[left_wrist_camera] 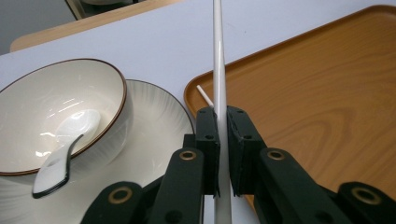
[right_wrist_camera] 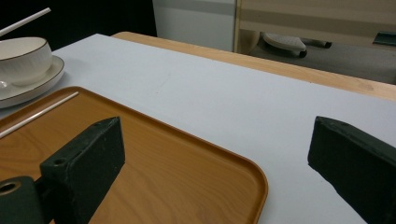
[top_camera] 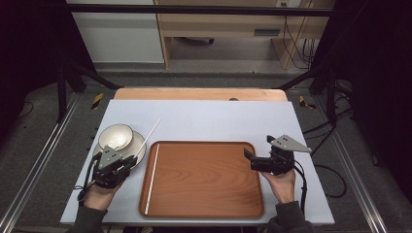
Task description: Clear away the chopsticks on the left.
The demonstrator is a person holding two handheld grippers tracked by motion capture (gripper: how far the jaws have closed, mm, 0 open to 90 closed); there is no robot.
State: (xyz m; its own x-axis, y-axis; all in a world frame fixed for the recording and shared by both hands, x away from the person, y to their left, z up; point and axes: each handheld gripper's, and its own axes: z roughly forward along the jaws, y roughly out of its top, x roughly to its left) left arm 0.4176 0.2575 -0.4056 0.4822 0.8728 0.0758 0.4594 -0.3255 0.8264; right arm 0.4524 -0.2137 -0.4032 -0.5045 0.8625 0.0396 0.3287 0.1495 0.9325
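The left gripper point(left_wrist_camera: 223, 154) clamps a white chopstick point(left_wrist_camera: 219, 70) just right of the bowl point(top_camera: 116, 136) (spoon point(left_wrist_camera: 65, 156) inside); the right gripper point(right_wrist_camera: 215, 163) is wide open, empty, above the tray point(top_camera: 209, 179).

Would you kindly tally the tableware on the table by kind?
Chopsticks: 2, one in the left claw, one lying on the tray
Bowl: 1
Plate: 1
Spoon: 1
Tray: 1
Total: 6
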